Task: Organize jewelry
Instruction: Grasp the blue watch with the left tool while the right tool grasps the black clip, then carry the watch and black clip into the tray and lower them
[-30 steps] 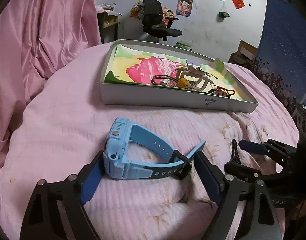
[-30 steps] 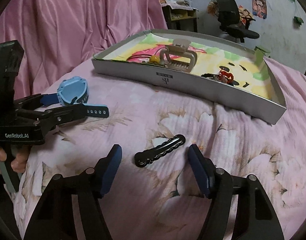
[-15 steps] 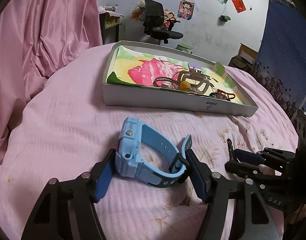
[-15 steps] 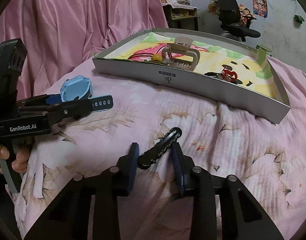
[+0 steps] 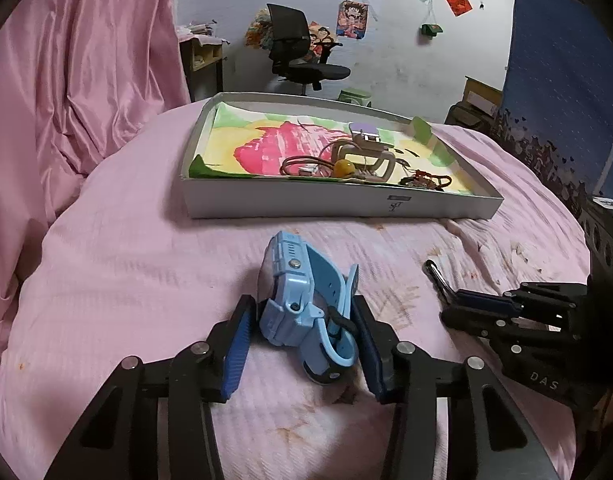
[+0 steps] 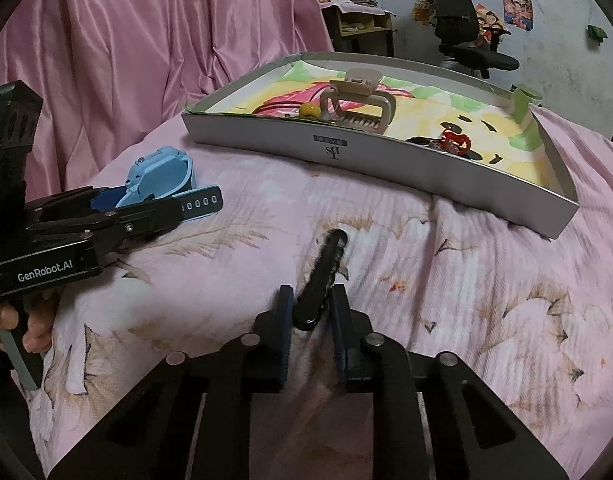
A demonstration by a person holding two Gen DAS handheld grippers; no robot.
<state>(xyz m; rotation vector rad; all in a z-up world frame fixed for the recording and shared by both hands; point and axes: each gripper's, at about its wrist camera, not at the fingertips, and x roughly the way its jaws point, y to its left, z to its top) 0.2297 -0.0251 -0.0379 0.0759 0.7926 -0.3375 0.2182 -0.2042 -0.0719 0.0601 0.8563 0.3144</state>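
A light blue watch (image 5: 294, 300) stands on edge on the pink bedspread between the pads of my left gripper (image 5: 302, 344). Its jaws are closing and squeeze the watch body and folded strap. The right wrist view shows the same watch (image 6: 158, 172) at the left, in the left gripper (image 6: 146, 208). My right gripper (image 6: 311, 316) is closing on the near end of a black hair clip (image 6: 326, 264), whose far end points away from me. The left wrist view has this clip (image 5: 436, 276) sticking out of the right gripper (image 5: 454, 300). Beyond both lies a grey tray (image 5: 326, 204).
The tray (image 6: 386, 156) has a colourful liner and holds a beige claw clip (image 6: 358, 108), a yellow bead (image 6: 309, 110), cords and a red piece (image 6: 454, 142). A pink curtain (image 5: 66, 60) hangs on the left. A black office chair (image 5: 302, 60) stands by the far wall.
Both grippers' jaws have closed in. The left pads folded the watch strap and tipped the watch upright. The right pads turned the black clip from crosswise to pointing away and now grip it.
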